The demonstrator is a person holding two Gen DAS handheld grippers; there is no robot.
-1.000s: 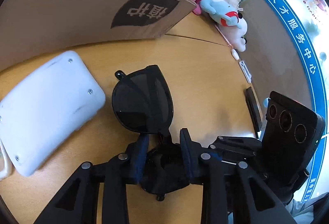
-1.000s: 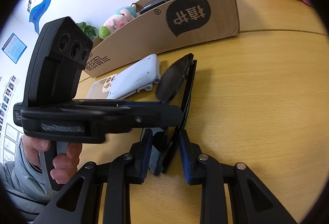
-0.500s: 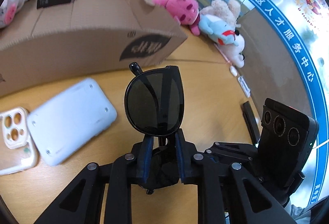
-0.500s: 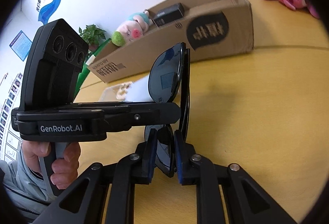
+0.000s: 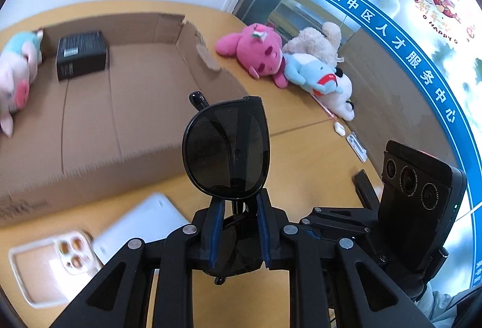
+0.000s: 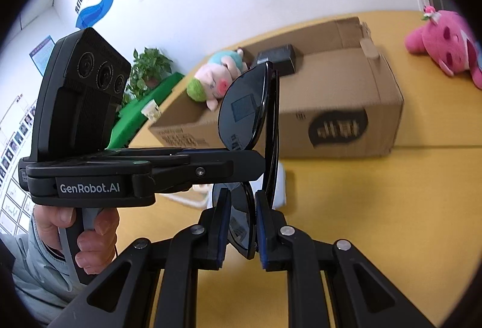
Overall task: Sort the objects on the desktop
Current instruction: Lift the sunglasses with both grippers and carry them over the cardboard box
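A pair of black sunglasses [image 5: 226, 147] hangs in the air above the wooden table, folded, one lens standing up over the other. My left gripper [image 5: 239, 207] is shut on the glasses at the lower lens. My right gripper [image 6: 242, 198] is shut on the same lower lens of the sunglasses [image 6: 245, 105] from the side. The open cardboard box [image 5: 135, 105] lies just beyond the glasses. It holds a small black box [image 5: 81, 55] and a pig plush [image 5: 15, 77]. A hand [image 6: 87, 243] grips the left tool's handle.
A white case [image 5: 141, 225] and a clear phone case [image 5: 51, 264] lie on the table below left. A pink plush [image 5: 256, 52] and a blue plush [image 5: 313, 74] lie right of the box. Small items line the table's right edge [image 5: 355, 144]. A potted plant [image 6: 150, 68] stands behind.
Both grippers have risen with the sunglasses, which left the table. The view now looks down into the box, and the white case has dropped lower in the left wrist view.
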